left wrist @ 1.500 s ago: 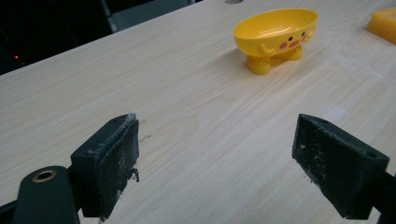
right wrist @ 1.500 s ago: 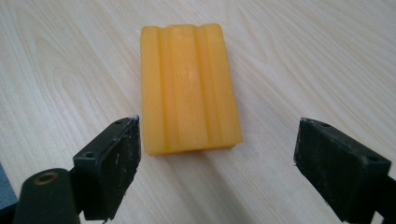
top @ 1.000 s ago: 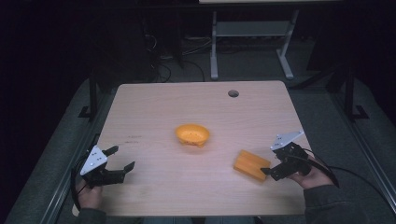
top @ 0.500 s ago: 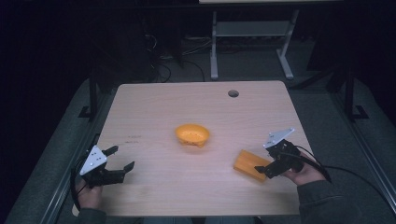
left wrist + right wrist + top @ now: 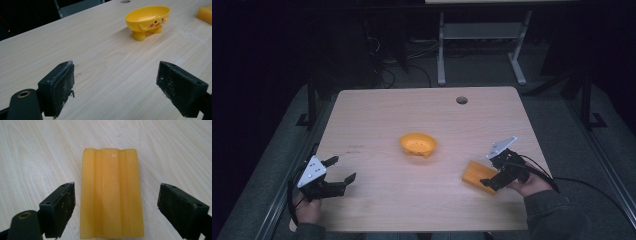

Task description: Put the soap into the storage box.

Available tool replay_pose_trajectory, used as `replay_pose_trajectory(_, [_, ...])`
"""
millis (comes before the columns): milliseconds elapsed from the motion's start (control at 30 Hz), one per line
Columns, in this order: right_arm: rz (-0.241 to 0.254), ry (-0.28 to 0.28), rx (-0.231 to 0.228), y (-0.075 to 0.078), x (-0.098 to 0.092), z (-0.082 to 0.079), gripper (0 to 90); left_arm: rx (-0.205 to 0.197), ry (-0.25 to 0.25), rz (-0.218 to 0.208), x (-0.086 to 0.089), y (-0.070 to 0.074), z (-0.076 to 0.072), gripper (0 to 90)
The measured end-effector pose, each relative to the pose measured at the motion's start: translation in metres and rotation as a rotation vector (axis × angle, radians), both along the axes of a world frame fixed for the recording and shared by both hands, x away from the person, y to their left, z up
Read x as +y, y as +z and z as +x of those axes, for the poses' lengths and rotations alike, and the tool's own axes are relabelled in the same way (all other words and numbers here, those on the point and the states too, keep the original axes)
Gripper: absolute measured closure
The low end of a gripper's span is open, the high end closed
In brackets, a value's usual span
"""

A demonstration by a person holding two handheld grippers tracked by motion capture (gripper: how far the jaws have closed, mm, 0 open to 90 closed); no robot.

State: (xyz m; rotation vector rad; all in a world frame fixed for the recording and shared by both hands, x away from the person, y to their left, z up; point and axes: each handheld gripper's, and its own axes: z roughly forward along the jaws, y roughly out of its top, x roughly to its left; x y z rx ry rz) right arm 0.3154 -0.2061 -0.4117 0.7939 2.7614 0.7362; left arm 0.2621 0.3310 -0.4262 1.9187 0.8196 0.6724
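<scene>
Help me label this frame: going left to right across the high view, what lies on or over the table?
Left gripper → yellow bowl → orange block → right gripper, jaws open around the block's near end.

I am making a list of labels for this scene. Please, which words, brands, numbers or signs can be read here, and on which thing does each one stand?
There are none to read.
The yellow plastic footed dish bears only a painted face: dark dots and pink cheeks, no letters.
The ridged orange-yellow soap bar between the right gripper's open jaws has a faint mark near its far end, too blurred to read.
The pale wooden table shows only grain.
</scene>
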Motion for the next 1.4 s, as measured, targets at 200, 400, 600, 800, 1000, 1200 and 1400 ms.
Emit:
replay_pose_trajectory(200, [-0.027, -0.002, 0.020, -0.009, 0.006, 0.001, 14.2, 0.000, -0.001, -0.002, 0.000, 0.000, 0.000, 13.9])
replay_pose_trajectory(400, [-0.038, 0.003, 0.050, -0.016, 0.009, 0.005, 14.2, 0.001, -0.001, -0.004, -0.001, 0.000, 0.000, 13.9])
replay_pose_trajectory(600, [-0.056, 0.013, 0.062, -0.021, 0.016, 0.008, 14.2, 0.000, -0.002, -0.002, -0.001, 0.000, 0.000, 13.9])
replay_pose_trajectory(800, [-0.075, 0.012, 0.089, -0.026, 0.019, 0.011, 14.2, 0.000, -0.001, -0.005, -0.001, 0.000, 0.000, 13.9])
replay_pose_trajectory(1000, [-0.095, 0.016, 0.098, -0.030, 0.023, 0.014, 14.3, 0.000, -0.002, -0.007, -0.001, 0.000, 0.000, 13.9])
replay_pose_trajectory(1200, [-0.116, 0.017, 0.106, -0.033, 0.026, 0.016, 14.9, -0.001, -0.003, -0.006, -0.001, 0.000, 0.000, 13.9])
replay_pose_trajectory(1400, [-0.121, 0.012, 0.105, -0.034, 0.027, 0.017, 16.3, 0.001, -0.005, -0.002, -0.001, 0.000, 0.000, 13.9])
